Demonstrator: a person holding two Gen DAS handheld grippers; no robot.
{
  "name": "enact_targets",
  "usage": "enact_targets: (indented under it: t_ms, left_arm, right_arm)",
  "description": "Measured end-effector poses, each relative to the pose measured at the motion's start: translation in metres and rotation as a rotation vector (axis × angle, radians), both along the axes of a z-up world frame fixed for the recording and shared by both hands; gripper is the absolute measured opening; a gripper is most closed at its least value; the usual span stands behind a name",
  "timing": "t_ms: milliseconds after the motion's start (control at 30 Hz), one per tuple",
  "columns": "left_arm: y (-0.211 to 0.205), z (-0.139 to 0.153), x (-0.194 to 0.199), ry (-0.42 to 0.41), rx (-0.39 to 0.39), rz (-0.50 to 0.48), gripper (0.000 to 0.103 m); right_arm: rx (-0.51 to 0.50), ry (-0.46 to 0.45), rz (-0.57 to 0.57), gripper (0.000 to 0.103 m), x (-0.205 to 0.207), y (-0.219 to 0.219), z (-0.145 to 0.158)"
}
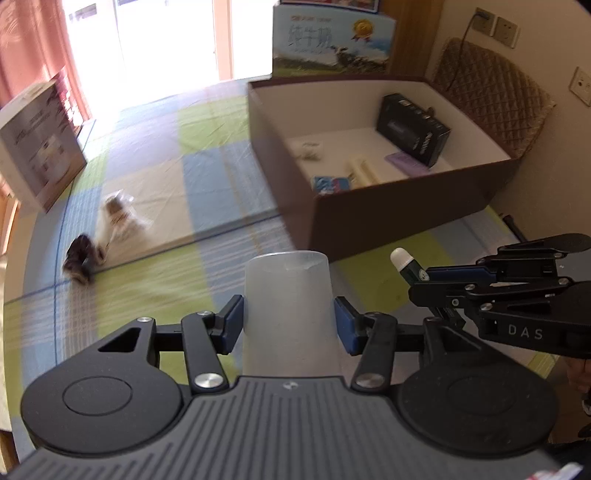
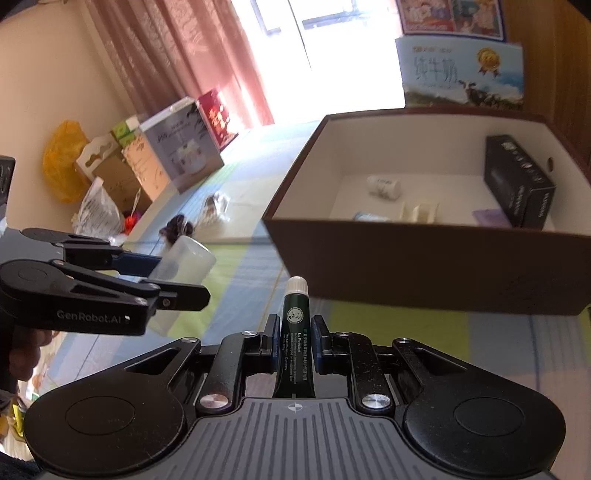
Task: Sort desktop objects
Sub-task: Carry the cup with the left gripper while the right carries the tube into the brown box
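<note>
While our left gripper (image 1: 289,320) grips the frosted cup (image 1: 290,295), our right gripper (image 2: 294,341) pinches the green tube (image 2: 295,332) near the brown box (image 2: 424,266).

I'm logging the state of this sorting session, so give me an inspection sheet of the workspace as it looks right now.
Surface: checked tablecloth in green, blue and cream.
Job's things: frosted plastic cup; green lip-balm tube; open brown box holding a black carton, a small white bottle and smaller items.
Clutter: dark furry item and a clear wrapped packet, both blurred.
Grippers: left gripper shut on the cup; right gripper shut on the tube.
Cables: a cord into a wall socket.
Surroundings: milk carton, pink curtains, stacked cartons.
</note>
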State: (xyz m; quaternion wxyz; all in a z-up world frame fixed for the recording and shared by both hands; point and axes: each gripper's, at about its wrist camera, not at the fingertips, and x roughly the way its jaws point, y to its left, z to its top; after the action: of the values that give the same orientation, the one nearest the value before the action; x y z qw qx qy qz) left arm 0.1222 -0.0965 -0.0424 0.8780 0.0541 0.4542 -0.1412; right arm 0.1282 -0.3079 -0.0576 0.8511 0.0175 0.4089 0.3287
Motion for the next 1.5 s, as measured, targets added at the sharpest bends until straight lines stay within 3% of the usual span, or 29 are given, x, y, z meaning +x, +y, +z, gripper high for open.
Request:
enact_targets:
  t_ms: [267,567,900,1000,1500]
  left_arm:
    - [-0.049,0.017,0.02,-0.054,-0.021,-0.06,0.047]
    - [-0.086,0.033,0.074,-0.095,-0.042,-0.049,0.047]
    - [-0.115,0.032,0.149,-0.09,-0.061,-0.03,0.047]
    - [-0.12,0.022,0.171,-0.062,-0.082,-0.015,0.047]
    - [-0.145,-0.039,0.248,0.062,-0.018,0.007,0.047]
  right_arm:
    - [0.027,-0.066,-0.044,0.014,0.034,-0.041,0.033]
    - [0.041,-0.131,-0.07,0.014,0.103,-0.059,0.056]
    - [0.004,-0.084,-0.095,0.014,0.185,-0.056,0.033]
    - [-0.021,-0.065,-0.104,0.014,0.205,-0.055,0.023]
    - [-0.12,0.037,-0.141,0.014,0.259,-0.053,-0.019]
